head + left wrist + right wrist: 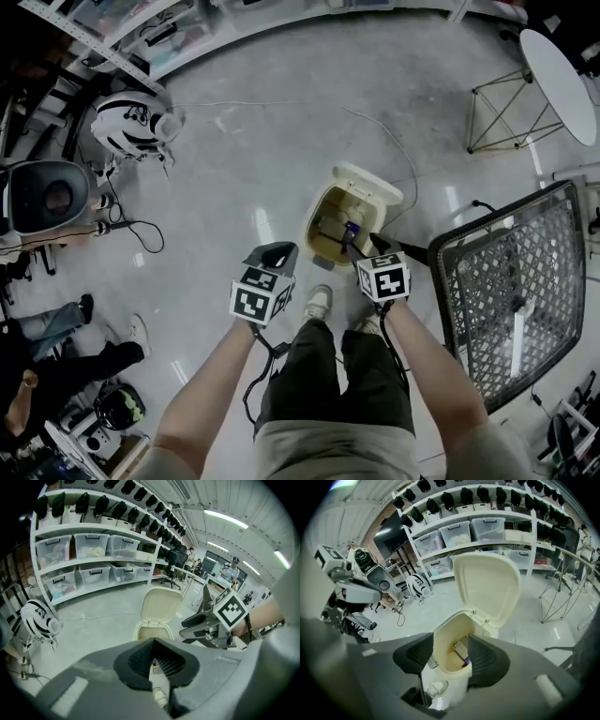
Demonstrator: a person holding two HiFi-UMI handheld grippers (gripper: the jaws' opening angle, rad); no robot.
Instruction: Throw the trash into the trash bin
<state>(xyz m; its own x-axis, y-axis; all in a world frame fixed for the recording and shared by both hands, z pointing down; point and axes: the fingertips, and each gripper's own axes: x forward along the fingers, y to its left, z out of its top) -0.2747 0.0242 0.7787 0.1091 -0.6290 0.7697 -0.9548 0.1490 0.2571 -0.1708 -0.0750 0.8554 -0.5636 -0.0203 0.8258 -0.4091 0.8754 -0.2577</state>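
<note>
**A:** Where is the trash [461,649]?

**B:** It lies inside the trash bin [445,639], lid up, at twelve o'clock from the person's shoes. It looks like light, stiff cartons, best pinched at an edge.

**A:** And the jaws?

**B:** The right gripper [450,656] hangs released over the rim, empty. The left gripper [152,651], at nine o'clock, is clenched on nothing.

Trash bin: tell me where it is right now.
In the head view the bin stands lid-open on the floor, right of centre. It is just ahead of the shoes, left of the mesh table and below the right gripper.
</note>
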